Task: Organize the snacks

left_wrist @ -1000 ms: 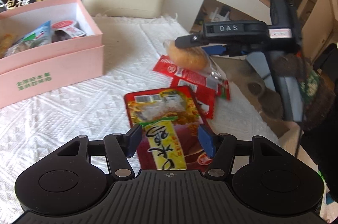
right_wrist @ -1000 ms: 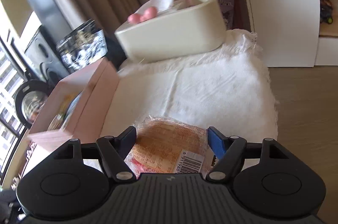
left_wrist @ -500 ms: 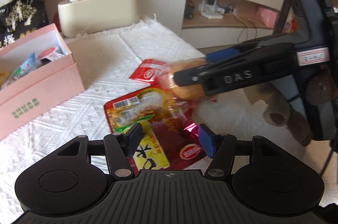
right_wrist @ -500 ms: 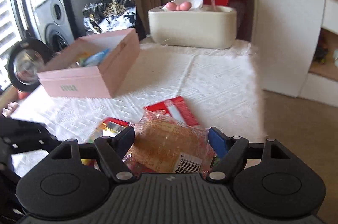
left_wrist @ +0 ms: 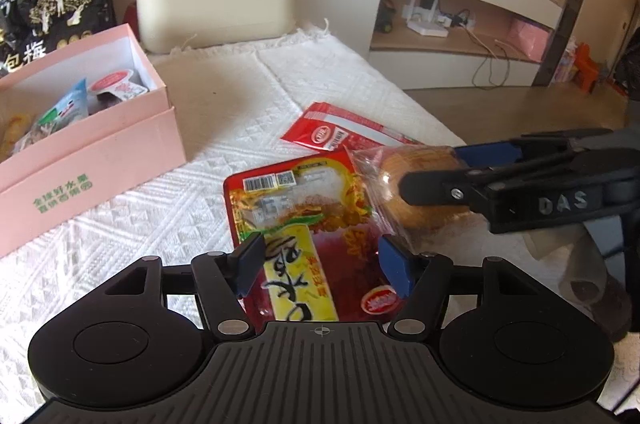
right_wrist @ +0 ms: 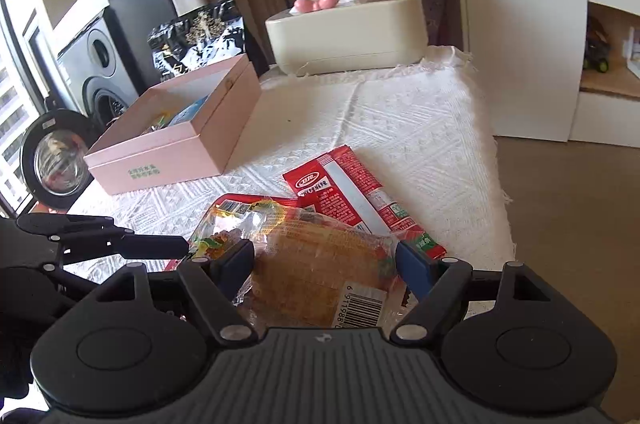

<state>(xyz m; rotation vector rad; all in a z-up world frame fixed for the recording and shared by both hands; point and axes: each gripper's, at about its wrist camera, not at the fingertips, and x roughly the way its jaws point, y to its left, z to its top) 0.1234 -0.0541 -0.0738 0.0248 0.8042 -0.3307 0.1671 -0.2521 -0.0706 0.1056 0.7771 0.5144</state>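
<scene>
The wrapped bun (right_wrist: 320,284) sits squarely between the right gripper (right_wrist: 325,264) fingers, clear plastic bulging round it, barcode facing the camera, and the two blue pads are pressed in against its sides: a firm grip on the bun. From the left wrist view that same bun (left_wrist: 420,183) hangs ahead and to the right of the left gripper (left_wrist: 320,264), with the right gripper (left_wrist: 456,175) clamped across it from the right.

Now the left gripper: its fingers are spread wide, nothing between the pads, and directly beneath and ahead of them lies the large red and yellow snack packet (left_wrist: 304,224), flat on the white woven cloth (left_wrist: 340,71). Whether the pads touch the packet cannot be told. The bun's wrapper overlaps that packet's far right corner in view.

Just beyond it, further ahead, rests a smaller red sachet (left_wrist: 340,133), also flat on the cloth; from the right wrist it lies ahead and slightly right (right_wrist: 352,191).

Ahead and well to the left of the left gripper stands the open pink box (left_wrist: 100,159), several small snacks already lying inside. Behind it leans a black snack bag (left_wrist: 52,19). Far ahead, at the cloth's back edge, a cream tissue box (left_wrist: 216,7) with a pink ornament on top.
</scene>
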